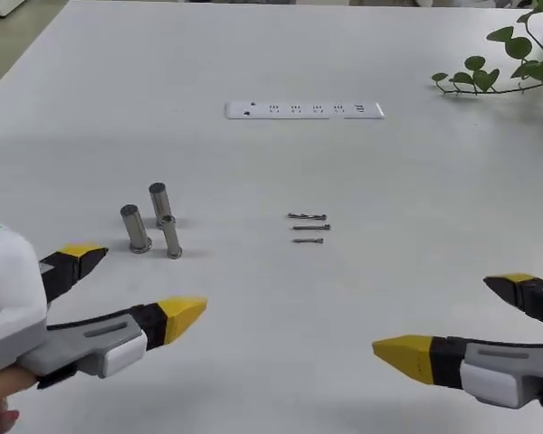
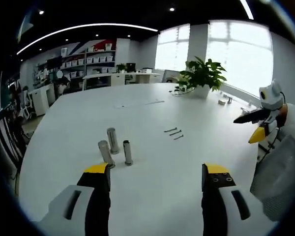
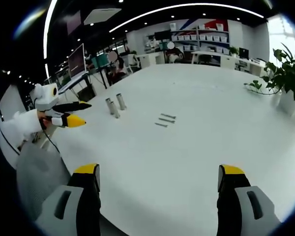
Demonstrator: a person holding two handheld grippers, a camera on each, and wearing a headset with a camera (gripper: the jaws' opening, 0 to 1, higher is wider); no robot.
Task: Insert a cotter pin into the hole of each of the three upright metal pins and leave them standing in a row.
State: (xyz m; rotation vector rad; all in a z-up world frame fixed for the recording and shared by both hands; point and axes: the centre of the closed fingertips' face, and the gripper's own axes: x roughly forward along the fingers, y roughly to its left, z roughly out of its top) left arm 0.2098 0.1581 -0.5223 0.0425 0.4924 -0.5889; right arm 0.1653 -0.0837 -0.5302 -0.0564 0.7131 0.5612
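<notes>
A broad white table (image 1: 253,362) filled the foreground, bare apart from a few small things. In the head view a white power strip (image 1: 304,110) lay flat toward the far side, and leafy stems of a plant (image 1: 516,54) reached in over the far right corner. The three metal pins (image 1: 169,235) stood upright in a tight cluster left of centre, set as a triangle and not in a line. Well apart from them to the right, the three cotter pins (image 1: 309,227) lay flat, parallel, one behind the other. None of them was in a metal pin.

The left gripper (image 1: 154,280) hung low on the near left and the right gripper (image 1: 432,315) on the near right. Both had their yellow-tipped jaws wide apart, holding nothing, with both sets of pins well beyond them.

The gripper views gave the room, which the head view cut off. The left gripper view showed tall bright windows (image 2: 236,54) behind the potted plant, ceiling lights, and the other gripper coming in from the right with a sleeve behind it. The right gripper view showed shelves (image 3: 206,29) of boxes along the back wall, desks with a monitor (image 3: 76,60) on the left, and the other gripper at the left edge of the table with its jaws parted
</notes>
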